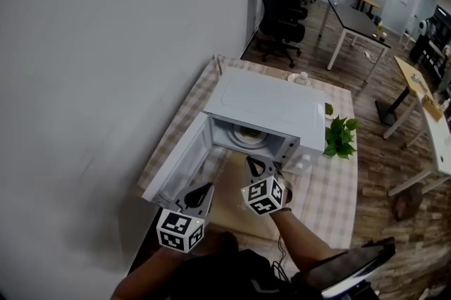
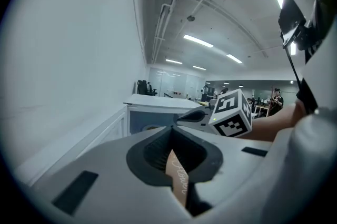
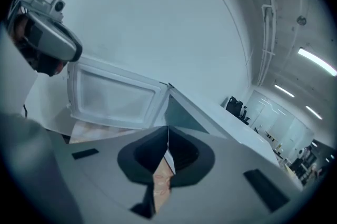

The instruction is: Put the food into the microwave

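Food packet [image 1: 230, 187], edges clamped in closed left gripper [image 1: 207, 188] and right gripper [image 1: 251, 163]; I should carry it level past the door [image 1: 180, 168] into the microwave [image 1: 264, 108].

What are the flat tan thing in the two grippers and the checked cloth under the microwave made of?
The tan sheet is probably paper or thin card with a matte finish: its edge is very thin and carries printed script. The checked cloth looks like matte woven fabric in beige and white, though it could be vinyl.
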`<state>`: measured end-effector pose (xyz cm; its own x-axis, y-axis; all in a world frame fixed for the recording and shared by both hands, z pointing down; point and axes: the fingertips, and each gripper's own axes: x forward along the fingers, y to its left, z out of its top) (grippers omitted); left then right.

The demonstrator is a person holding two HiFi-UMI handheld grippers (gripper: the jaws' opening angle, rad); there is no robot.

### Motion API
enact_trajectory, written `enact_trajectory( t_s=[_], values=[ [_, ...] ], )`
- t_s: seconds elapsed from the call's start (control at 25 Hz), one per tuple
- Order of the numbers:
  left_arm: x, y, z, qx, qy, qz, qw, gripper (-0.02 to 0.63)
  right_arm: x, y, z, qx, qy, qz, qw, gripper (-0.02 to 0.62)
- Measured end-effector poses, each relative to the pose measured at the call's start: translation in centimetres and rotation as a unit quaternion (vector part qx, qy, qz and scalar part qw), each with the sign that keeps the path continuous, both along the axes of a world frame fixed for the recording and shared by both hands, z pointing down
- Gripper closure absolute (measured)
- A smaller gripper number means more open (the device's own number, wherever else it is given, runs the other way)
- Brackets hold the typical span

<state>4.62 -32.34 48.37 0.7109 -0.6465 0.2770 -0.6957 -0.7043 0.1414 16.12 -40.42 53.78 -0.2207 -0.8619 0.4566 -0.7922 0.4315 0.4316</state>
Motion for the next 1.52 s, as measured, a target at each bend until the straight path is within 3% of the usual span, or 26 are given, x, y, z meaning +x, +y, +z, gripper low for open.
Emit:
enact_trajectory(
  t_s=[0.24, 0.68, 1.0, 1.12, 1.52],
  values=[
    [-1.4, 2.3, -1.9, 0.024, 0.018, -0.012, 0.9995, 0.597, -0.9, 4.6, -4.6, 0.046, -0.069, 0.038, 0.996, 0.584],
    [-5.2, 5.5, -4.9, 0.057, 0.055, -0.033, 0.9963, 0.597, -2.4, 12.0, -9.2, 0.065, -0.165, 0.070, 0.982, 0.584],
    [-5.1, 7.5, -4.8, 0.063, 0.052, 0.002, 0.9967, 0.598, -3.0, 15.3, -9.2, 0.064, -0.178, 0.082, 0.979, 0.586],
    [-5.7, 8.3, -3.9, 0.053, 0.049, 0.003, 0.9974, 0.597, -3.5, 16.3, -8.7, 0.055, -0.187, 0.083, 0.977, 0.586],
    [-7.2, 8.6, -5.2, 0.082, 0.054, 0.003, 0.9952, 0.597, -5.9, 16.3, -9.5, 0.059, -0.205, 0.062, 0.975, 0.588]
  ],
)
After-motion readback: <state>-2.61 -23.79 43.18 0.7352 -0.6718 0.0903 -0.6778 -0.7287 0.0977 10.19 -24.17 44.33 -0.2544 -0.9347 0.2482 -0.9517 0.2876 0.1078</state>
